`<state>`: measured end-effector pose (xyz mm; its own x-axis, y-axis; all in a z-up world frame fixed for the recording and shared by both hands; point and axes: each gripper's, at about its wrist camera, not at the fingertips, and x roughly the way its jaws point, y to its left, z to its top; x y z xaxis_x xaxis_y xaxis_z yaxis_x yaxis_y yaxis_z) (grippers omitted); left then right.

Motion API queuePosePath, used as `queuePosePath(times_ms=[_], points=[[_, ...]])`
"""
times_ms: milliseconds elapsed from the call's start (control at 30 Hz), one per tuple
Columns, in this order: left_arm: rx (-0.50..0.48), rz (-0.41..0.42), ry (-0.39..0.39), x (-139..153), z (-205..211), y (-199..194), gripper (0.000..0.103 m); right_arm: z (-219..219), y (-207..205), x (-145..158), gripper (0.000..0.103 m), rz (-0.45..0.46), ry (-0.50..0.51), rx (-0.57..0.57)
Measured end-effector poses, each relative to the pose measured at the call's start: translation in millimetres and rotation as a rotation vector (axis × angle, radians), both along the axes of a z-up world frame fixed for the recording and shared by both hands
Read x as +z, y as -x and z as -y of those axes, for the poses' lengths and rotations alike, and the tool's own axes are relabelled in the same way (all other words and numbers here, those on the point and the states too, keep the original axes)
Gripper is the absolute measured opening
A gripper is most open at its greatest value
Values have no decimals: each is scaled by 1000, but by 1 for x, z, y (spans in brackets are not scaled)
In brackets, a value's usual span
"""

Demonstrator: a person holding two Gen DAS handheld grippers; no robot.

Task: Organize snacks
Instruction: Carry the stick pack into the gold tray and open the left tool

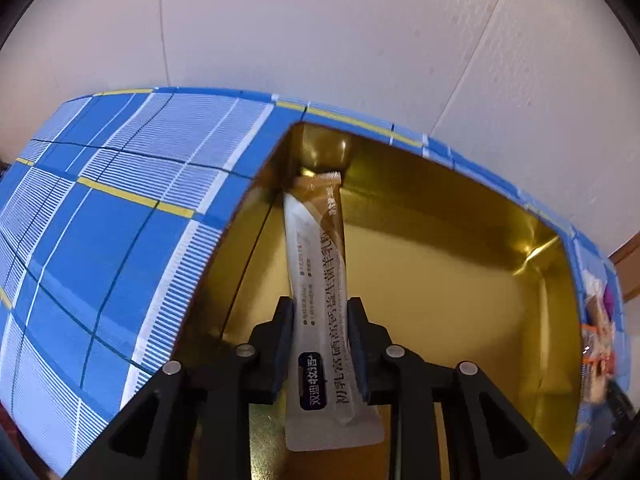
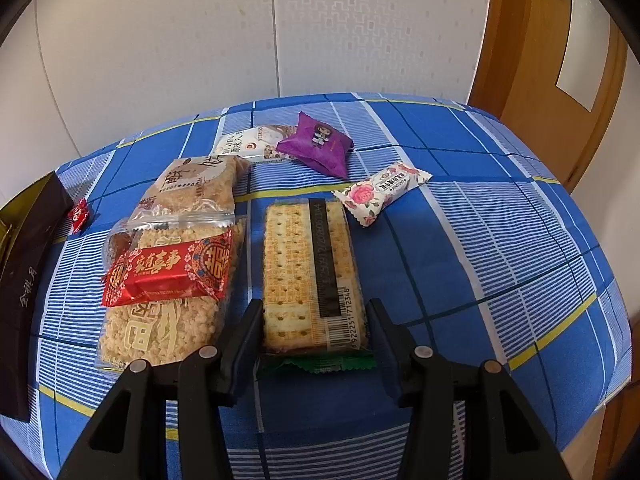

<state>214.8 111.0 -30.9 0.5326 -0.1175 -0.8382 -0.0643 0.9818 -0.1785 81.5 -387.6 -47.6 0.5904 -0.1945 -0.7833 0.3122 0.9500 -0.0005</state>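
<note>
A: Start near the left claw (image 1: 320,344). What is it doing?

B: Its pads sit on both sides of a long stick sachet (image 1: 318,280); whether they press on it or have just let go, I cannot tell. The sachet's long axis runs away from the camera, its far notched end pointing into the far left corner of the gold-lined box (image 1: 460,280). The near sealed end hangs below the pads.

A: Any writing on it?

B: A dark label near the claw reads 双迪, and a column of Chinese characters runs along its length.

A: And the right claw (image 2: 314,334)?

B: It is spread around the near end of a cracker pack (image 2: 308,276), one finger on each side; I cannot tell if they touch. The pack lies flat on the blue plaid tabletop (image 2: 480,240), long axis pointing away, barcode strip up.

A: What lies around it?

B: Just left, a bag of puffed rice cakes (image 2: 176,264) with a red packet (image 2: 168,272) on top. Farther off are a floral packet (image 2: 380,192), a purple packet (image 2: 316,144) and a white packet (image 2: 248,144). At the left edge are a small red candy (image 2: 79,214) and a dark box lid (image 2: 28,276) with gold characters.
</note>
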Motion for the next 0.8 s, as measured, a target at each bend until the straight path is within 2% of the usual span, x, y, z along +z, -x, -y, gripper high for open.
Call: queuePosePath(times_ms=[133, 200, 267, 367, 500, 567, 633, 733, 800], points=[[10, 60, 12, 15, 2, 11, 38, 0, -1, 0, 52, 1, 2, -2], [13, 99, -6, 22, 4, 20, 54, 0, -2, 0, 51, 2, 1, -6], [8, 122, -59, 26, 11, 29, 57, 0, -3, 0, 50, 4, -1, -14], [-23, 153, -82, 29, 23, 40, 59, 4, -3, 1, 49, 11, -17, -34], [-91, 151, -68, 21, 42, 50, 66, 19, 2, 4, 49, 39, -72, -84], [-117, 122, -33, 17, 49, 53, 66, 28, 7, 7, 49, 66, -111, -108], [-115, 100, -1, 12, 51, 54, 66, 34, 12, 12, 49, 98, -136, -127], [-99, 77, -5, 8, 52, 52, 68, 37, 19, 19, 49, 140, -145, -144], [-90, 95, -14, 11, 51, 52, 76, 34, 23, 23, 49, 166, -151, -146]])
